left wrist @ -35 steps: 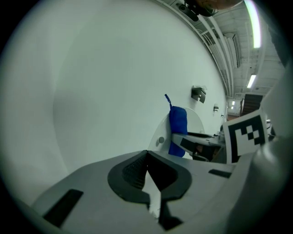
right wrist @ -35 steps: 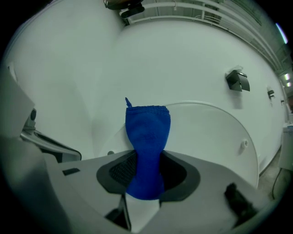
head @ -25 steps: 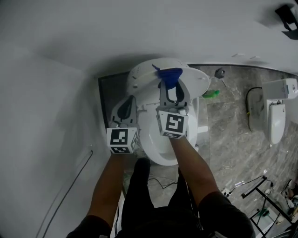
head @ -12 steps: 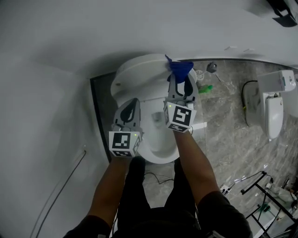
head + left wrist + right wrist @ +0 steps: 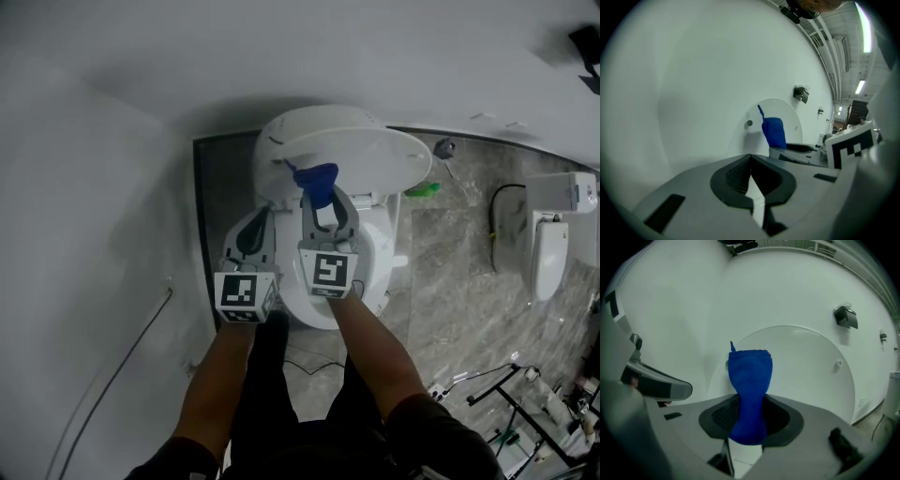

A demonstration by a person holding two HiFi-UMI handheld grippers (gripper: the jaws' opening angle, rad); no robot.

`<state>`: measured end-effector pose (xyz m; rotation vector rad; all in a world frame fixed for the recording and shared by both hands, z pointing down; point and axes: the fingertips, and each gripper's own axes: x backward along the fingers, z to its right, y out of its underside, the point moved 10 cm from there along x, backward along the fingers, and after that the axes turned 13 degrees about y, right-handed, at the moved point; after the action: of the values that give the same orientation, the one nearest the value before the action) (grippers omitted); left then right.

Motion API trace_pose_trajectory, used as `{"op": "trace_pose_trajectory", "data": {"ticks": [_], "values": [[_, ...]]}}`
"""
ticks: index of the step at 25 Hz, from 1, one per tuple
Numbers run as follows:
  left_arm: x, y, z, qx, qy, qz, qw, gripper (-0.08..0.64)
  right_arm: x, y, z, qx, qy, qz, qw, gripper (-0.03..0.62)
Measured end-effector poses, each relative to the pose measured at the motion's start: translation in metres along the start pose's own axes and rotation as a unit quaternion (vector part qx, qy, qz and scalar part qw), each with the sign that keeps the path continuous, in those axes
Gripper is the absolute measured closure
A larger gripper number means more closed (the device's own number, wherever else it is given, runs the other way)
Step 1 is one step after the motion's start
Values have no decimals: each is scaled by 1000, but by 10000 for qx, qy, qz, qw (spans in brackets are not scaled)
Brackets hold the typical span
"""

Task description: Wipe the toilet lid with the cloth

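Head view: A person stands over a white toilet with both bare forearms stretched forward and down, side by side, a gripper in each hand. The right gripper (image 5: 319,192) reaches ahead of the other over the toilet bowl (image 5: 380,253), its jaws clamped on a blue cloth (image 5: 317,177) that bunches out past the tips. The cloth sits at the raised toilet lid (image 5: 356,150), low on the lid's inner face and left of its middle. The left gripper (image 5: 255,217) hangs just beside the right one, at the bowl's left edge near the white wall (image 5: 94,187), and points the same way. Grey marbled floor (image 5: 459,281) spreads to the right.

Left gripper view: The jaws are pressed together with nothing between them. Beyond them the lid stands upright against the wall, and the cloth shows in front of it, held up by the right gripper, whose marker cube fills the right edge.

Right gripper view: The dark pads squeeze the cloth at its narrow waist; its wider end fans upward from the jaws in front of the lid's pale round face. Whether the fabric actually presses on the lid cannot be told from here. The left gripper juts in at the left edge, level with the cloth.
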<state>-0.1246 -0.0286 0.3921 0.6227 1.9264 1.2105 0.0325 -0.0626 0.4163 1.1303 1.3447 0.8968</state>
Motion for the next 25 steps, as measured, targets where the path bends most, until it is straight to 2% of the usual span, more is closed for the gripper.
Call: {"op": "trace_pose_trajectory", "data": {"ticks": [5, 11, 17, 21, 25], "values": [[33, 16, -43, 97, -515, -21, 9986, 554, -16, 10, -46, 46, -201, -113, 9997, 456], [34, 23, -64, 239, -533, -17, 9983, 554, -37, 16, -67, 137, -48, -198, 9997, 456], [12, 23, -49, 276, -287, 1, 9992, 554, -48, 18, -37, -22, 378, -180, 9991, 456], [-4, 22, -34, 174, -124, -108, 9997, 554, -49, 19, -1, -17, 668, -168, 9976, 456], [-28, 24, -12, 254, -35, -111, 9996, 554, -52, 28, 41, 64, 930, -166, 9955, 456]]}}
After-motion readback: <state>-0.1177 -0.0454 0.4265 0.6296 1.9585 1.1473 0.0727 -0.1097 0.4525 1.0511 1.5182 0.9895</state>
